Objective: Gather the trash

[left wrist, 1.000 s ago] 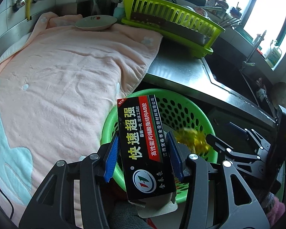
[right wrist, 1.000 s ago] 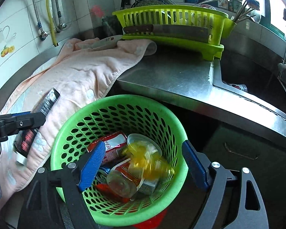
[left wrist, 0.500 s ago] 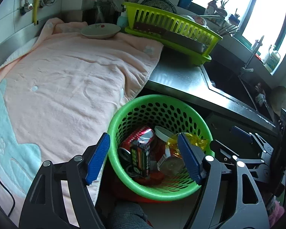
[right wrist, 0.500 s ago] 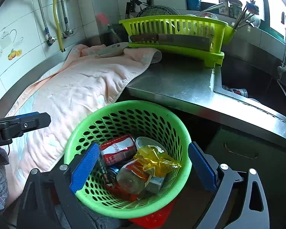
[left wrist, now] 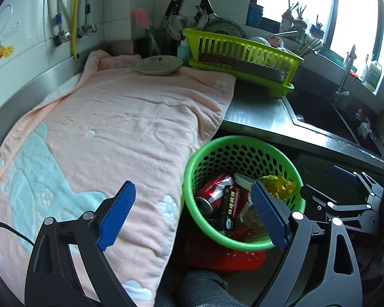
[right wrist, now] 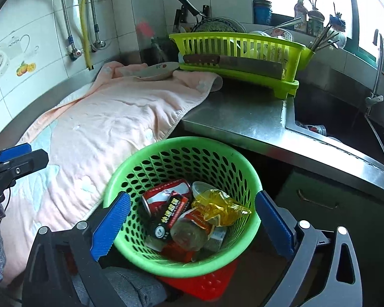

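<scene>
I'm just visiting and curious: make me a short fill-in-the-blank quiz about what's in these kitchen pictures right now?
1. The black box lies inside the green ____.
2. The pink towel has a shallow ____ resting on its far end.
3. Both the left tongs and the right tongs are ____ and hold nothing.
4. A big knife lies along the front of the yellow-green dish ____.

Missing words: basket; plate; open; rack
</scene>
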Available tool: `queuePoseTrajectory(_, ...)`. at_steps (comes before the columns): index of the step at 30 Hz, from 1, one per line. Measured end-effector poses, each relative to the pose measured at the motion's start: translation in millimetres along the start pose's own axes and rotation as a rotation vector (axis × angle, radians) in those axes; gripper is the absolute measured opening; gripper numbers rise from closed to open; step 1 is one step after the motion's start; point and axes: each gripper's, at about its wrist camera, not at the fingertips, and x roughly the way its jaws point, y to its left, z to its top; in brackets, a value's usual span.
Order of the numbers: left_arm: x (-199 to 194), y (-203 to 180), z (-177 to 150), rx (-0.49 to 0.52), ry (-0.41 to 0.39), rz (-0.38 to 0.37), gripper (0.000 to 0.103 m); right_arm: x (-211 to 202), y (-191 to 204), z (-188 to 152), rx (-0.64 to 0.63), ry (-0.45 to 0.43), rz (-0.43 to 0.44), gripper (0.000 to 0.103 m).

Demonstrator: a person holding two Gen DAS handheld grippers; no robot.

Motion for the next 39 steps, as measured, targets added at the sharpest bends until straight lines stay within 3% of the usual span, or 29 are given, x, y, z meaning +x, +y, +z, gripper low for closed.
queuePoseTrajectory(12, -40.5, 9.1, -4.8, 0.009, -0.068, 0.096, 0.098, -30.7, 29.1, -4.0, -0.023, -0.036, -0.060, 0.095)
queuePoseTrajectory(23, -50.4, 25.6, -21.8, -0.024, -0.060, 0.107, 0.098, -38.9, 30.0, -12.7, -0.009, -0.023, -0.085, 0.096)
queuePoseTrajectory(39, -56.7, 27.0, -38.5, 0.005, -0.057, 0.130, 0.098, -46.2, 37.1, -19.4, 0.005, -0.013, -0.067, 0.096)
